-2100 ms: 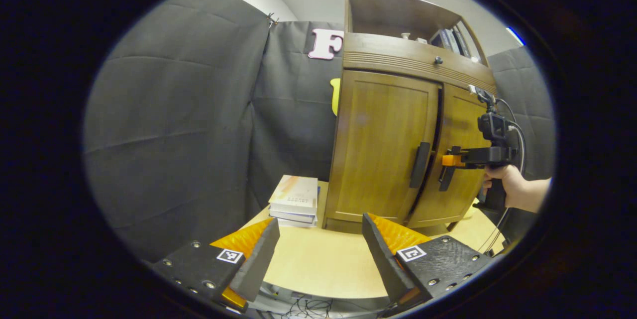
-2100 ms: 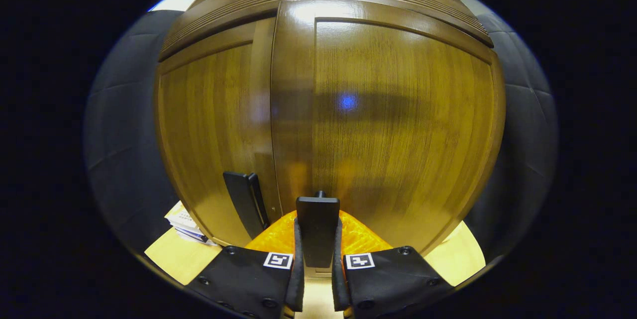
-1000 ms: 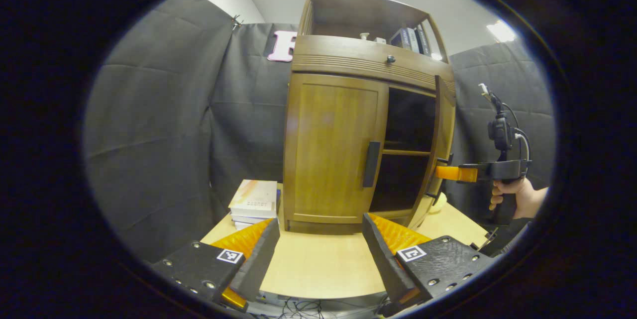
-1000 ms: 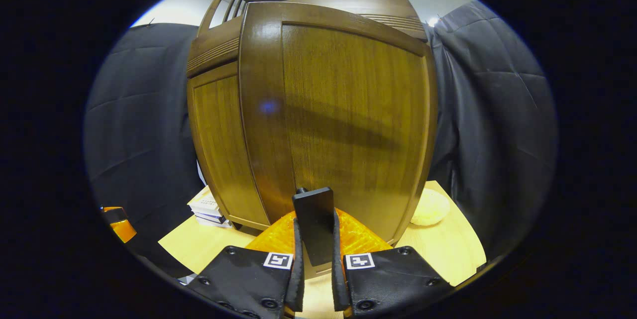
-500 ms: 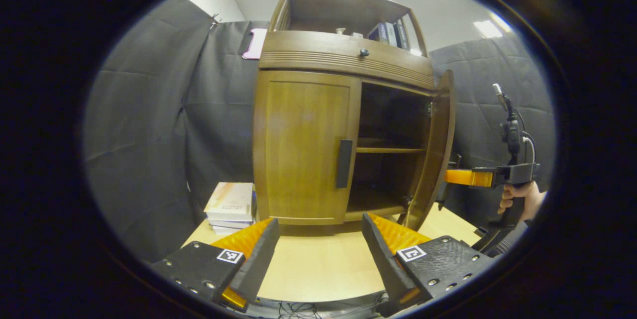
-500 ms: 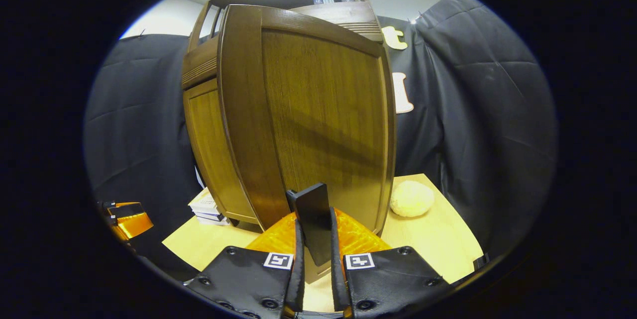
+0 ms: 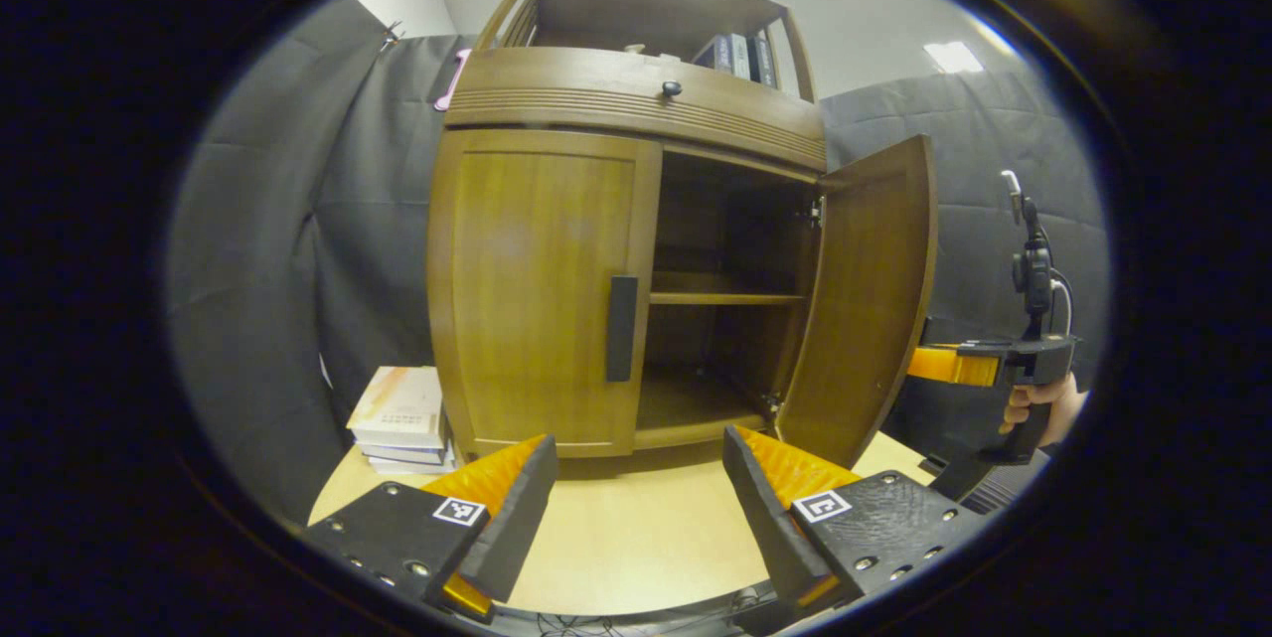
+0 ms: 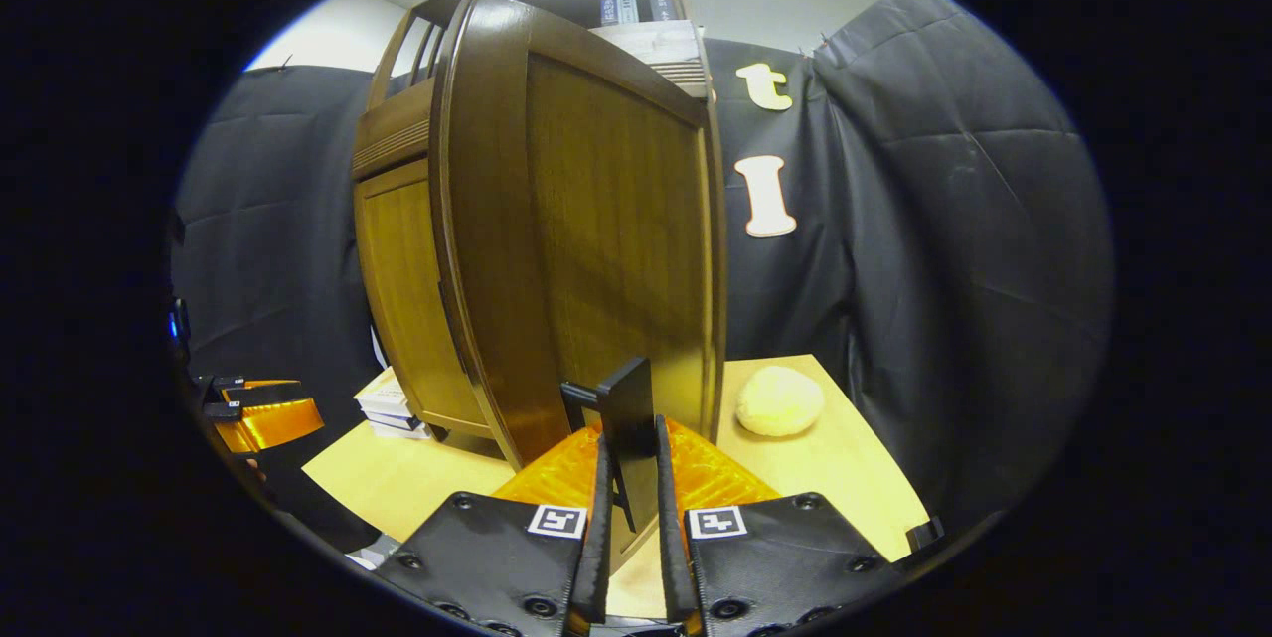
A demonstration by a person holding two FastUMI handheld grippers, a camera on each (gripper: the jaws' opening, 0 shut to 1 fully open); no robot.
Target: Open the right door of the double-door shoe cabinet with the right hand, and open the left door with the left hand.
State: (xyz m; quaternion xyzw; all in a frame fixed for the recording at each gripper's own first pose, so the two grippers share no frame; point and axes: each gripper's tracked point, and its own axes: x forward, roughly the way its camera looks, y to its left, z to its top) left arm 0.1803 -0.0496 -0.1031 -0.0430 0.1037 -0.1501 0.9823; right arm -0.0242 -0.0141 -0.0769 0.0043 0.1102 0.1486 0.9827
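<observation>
Nearest to me in the left gripper view, my left gripper (image 7: 636,478) hangs with its jaws spread wide and nothing between them, over the pale table (image 7: 636,538). In the right gripper view, my right gripper (image 8: 628,478) is pinching the dark handle of the right door (image 8: 628,418), both fingers pressed on its flat bar.

Beyond that stands the shoe cabinet (image 7: 636,110) on the table. Its right door (image 7: 865,299) is swung well out, showing a shelf (image 7: 725,298) and a dark interior. So I judge the first half done, or very nearly. The left door (image 7: 542,289) is shut flush, its handle (image 7: 621,329) untouched and well apart from my left fingers. That is what is left: bring the left gripper up to that handle, close on it, and pull.

Farther off, a stack of books (image 7: 402,413) lies beside the cabinet's left side, and a pale round lump (image 8: 780,400) sits on the table behind the open door.
</observation>
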